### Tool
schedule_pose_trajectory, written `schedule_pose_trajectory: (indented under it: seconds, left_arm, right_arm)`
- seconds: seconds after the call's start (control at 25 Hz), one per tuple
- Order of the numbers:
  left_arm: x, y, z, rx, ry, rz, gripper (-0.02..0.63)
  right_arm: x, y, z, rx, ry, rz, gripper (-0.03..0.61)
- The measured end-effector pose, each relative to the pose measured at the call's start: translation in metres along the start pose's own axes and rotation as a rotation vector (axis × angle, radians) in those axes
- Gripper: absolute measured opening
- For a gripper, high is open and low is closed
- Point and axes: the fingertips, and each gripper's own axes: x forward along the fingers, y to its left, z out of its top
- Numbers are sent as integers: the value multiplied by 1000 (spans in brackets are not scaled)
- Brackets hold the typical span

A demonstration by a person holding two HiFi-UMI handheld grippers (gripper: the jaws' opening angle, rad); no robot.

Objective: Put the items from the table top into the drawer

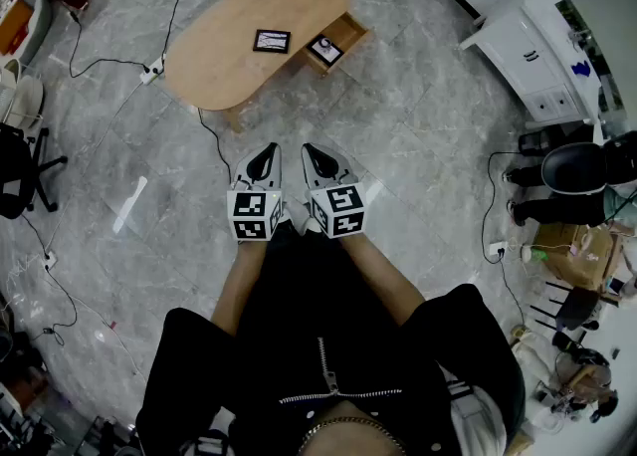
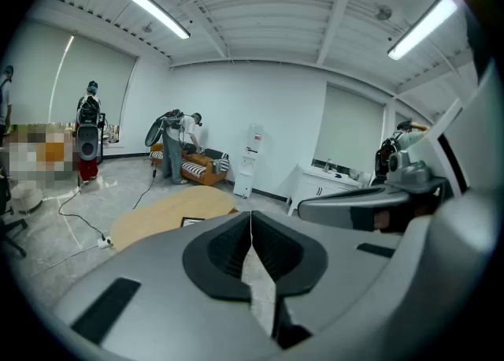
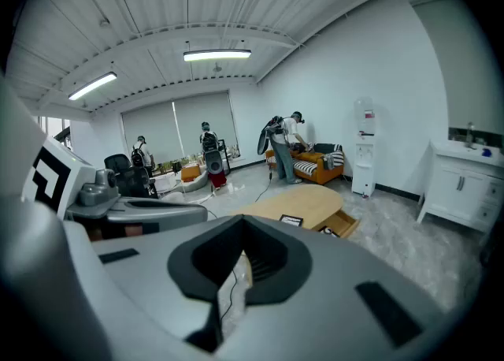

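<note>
Left tongs (image 1: 264, 153), right tongs (image 1: 318, 155) both closed, empty, item (image 1: 324, 48) in far drawer (image 1: 350, 30) indistinct

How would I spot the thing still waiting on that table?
Find the oval wooden table on the grey floor. Lying flat on its top, near the open drawer, is a small black-framed picture. A similar framed picture already sits inside the drawer.
</note>
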Motion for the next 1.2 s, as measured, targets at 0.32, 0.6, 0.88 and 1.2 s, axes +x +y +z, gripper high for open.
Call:
schedule_pose_trajectory:
  seconds: [0.32, 0.6, 0.88, 1.2]
  left_arm:
    - [7, 12, 1, 18, 4, -3, 15]
    - [15, 17, -1, 37, 23, -29, 15]
    - [19, 20, -2, 42, 37, -49, 15]
    - [37, 16, -2, 52, 58, -59, 15]
  right_arm:
    - [12, -12, 5, 66, -12, -43, 9]
    - [20, -12, 2, 83, 5, -61, 8]
    - [22, -11, -1, 95, 17, -67, 9]
    - [31, -27, 4, 114, 11, -68, 9]
